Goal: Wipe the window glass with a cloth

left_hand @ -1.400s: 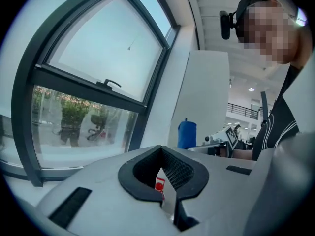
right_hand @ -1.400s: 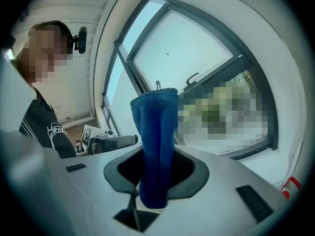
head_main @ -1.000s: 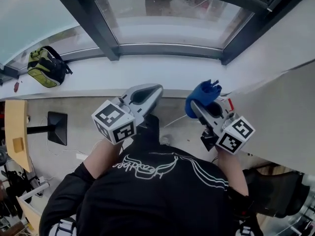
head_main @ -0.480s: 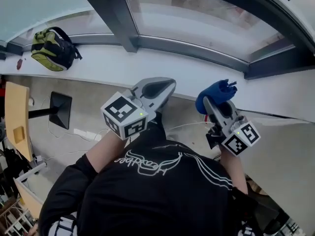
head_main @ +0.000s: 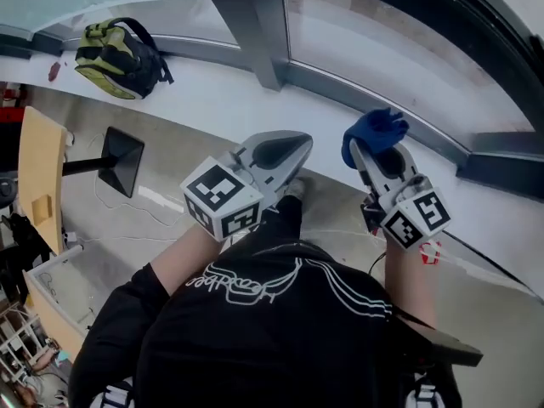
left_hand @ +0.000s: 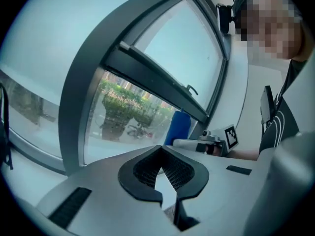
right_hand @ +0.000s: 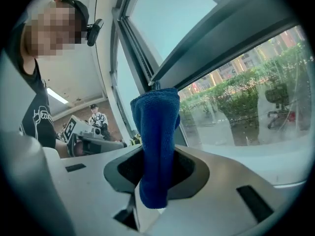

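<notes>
Right gripper (head_main: 370, 153): jaws pinching bunched blue terry cloth (right_hand: 155, 132); cloth sticks out past tips, over white window sill (head_main: 212, 100), close to lower dark grey frame (head_main: 382, 100). Contact with window glass (head_main: 391, 53) not discernible. Left gripper (head_main: 299, 145): jaws pressed together, nothing between, beside right one. Green-black backpack (head_main: 119, 49) on sill, well apart at left.

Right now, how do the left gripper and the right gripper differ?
The right gripper is shut on the blue cloth, which sticks out ahead of it; the left gripper is shut on nothing. The right gripper looks slightly nearer the window glass than the left gripper. Both point toward it without touching.
</notes>
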Demonstrator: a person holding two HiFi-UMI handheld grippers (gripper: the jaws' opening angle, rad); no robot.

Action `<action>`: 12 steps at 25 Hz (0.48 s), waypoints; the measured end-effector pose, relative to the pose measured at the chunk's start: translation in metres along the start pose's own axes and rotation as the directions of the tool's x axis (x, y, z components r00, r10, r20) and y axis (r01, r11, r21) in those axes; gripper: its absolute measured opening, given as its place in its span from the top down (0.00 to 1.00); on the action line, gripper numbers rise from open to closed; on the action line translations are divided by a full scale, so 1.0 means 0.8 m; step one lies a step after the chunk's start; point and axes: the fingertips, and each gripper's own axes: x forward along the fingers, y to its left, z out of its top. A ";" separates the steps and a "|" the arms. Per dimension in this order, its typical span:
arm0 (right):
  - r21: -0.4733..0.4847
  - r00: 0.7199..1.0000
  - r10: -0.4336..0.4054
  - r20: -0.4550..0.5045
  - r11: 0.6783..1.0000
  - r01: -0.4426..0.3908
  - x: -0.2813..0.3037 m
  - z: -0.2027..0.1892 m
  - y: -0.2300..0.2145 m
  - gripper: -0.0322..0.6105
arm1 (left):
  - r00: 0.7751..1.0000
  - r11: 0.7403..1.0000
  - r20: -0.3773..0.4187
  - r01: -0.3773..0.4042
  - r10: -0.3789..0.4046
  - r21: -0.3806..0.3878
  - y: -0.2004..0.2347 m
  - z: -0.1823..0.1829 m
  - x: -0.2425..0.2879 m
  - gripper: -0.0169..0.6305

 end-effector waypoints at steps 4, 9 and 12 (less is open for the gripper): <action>-0.098 1.000 0.019 0.002 0.995 -0.019 0.074 0.028 -0.010 0.80 | 0.998 0.997 0.001 -0.062 0.062 -0.040 0.052 0.001 -0.022 0.97; -0.178 0.999 -0.008 0.044 0.984 0.015 0.149 0.061 -0.029 0.80 | 0.993 0.992 0.026 -0.110 0.112 -0.068 0.101 0.004 -0.044 0.97; -0.171 1.000 -0.018 0.023 0.985 0.021 0.182 0.060 -0.040 0.80 | 0.993 0.990 0.025 -0.116 0.119 -0.083 0.113 -0.003 -0.053 0.97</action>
